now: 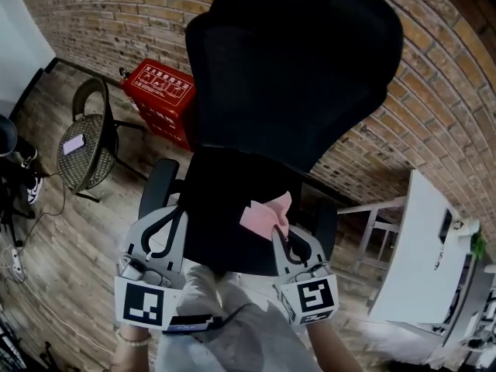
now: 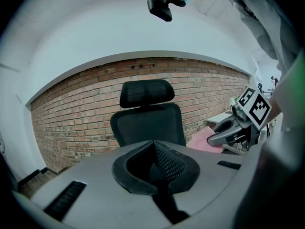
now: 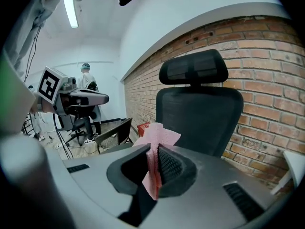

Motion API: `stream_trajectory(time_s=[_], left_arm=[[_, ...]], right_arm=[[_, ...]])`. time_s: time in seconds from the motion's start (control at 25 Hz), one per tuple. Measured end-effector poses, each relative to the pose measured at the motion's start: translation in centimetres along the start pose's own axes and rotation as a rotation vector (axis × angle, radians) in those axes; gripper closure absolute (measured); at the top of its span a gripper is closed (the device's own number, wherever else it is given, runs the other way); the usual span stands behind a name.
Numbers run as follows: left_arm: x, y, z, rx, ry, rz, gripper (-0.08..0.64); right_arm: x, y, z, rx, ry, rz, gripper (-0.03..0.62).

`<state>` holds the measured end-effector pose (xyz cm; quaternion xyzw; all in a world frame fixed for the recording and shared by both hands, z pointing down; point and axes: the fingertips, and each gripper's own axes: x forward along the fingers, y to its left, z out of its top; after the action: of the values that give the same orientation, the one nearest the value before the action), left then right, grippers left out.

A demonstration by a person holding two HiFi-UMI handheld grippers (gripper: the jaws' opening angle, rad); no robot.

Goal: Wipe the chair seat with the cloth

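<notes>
The right gripper (image 1: 280, 232) has its jaws pressed on a pink cloth (image 1: 266, 217). In the right gripper view a fold of it is pinched between the pads and a loose flap stands up beyond the tips. The cloth sits over the near right part of the black chair seat (image 1: 221, 208), just inside the right armrest (image 1: 326, 228). Whether it touches the seat cannot be told. That gripper's own view looks at the mesh backrest (image 3: 200, 111) rather than down at the seat, so it is probably held level above it.

The left gripper (image 1: 172, 223) hangs over the seat's near left edge. Its jaws are together with nothing between them.

To wipe well, the right gripper should tip down so the free flap lies flat on the seat, not only its edge. It should then press lightly and draw the cloth in long overlapping strokes from the far side by the backrest toward the near edge, working from right to left. The pinch looks shallow, so hard dragging could pull the cloth out. The left gripper could steady the chair, which may swivel or roll under the push.
</notes>
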<state>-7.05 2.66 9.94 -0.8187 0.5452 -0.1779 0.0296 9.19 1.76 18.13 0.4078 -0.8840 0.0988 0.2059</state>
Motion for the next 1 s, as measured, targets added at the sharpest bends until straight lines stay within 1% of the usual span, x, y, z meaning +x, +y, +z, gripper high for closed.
stream_trajectory(time_s=[0.04, 0.08, 0.12, 0.32, 0.48, 0.6, 0.8, 1.0], left_arm=[[0.4, 0.7, -0.3, 0.046, -0.001, -0.014, 0.541], [0.8, 1.5, -0.7, 0.063, 0.002, -0.019, 0.541], [1.3, 2.3, -1.2, 0.062, 0.007, -0.018, 0.541], [3.4, 5.8, -4.1, 0.025, 0.032, -0.003, 0.541], [5.0, 8.4, -7.6, -0.003, 0.057, -0.005, 0.541], [6.4, 9.8, -10.7, -0.018, 0.077, 0.001, 0.541], [8.3, 12.4, -15.1, -0.018, 0.101, -0.007, 0.541], [9.5, 13.5, -18.4, -0.035, 0.124, -0.019, 0.541]], right_arm=[[0.9, 0.1, 0.0, 0.008, 0.005, -0.004, 0.537], [1.8, 0.1, 0.1, 0.017, 0.01, -0.008, 0.537], [2.7, 0.2, 0.1, 0.024, 0.013, -0.011, 0.537], [8.2, 0.7, 0.0, 0.021, 0.034, 0.002, 0.537], [13.8, 1.5, -0.7, -0.005, 0.049, 0.028, 0.537], [18.2, 1.7, -2.3, -0.028, 0.063, 0.051, 0.537], [25.0, 3.1, -4.5, -0.043, 0.075, 0.08, 0.537], [30.3, 4.2, -7.3, -0.046, 0.097, 0.105, 0.537]])
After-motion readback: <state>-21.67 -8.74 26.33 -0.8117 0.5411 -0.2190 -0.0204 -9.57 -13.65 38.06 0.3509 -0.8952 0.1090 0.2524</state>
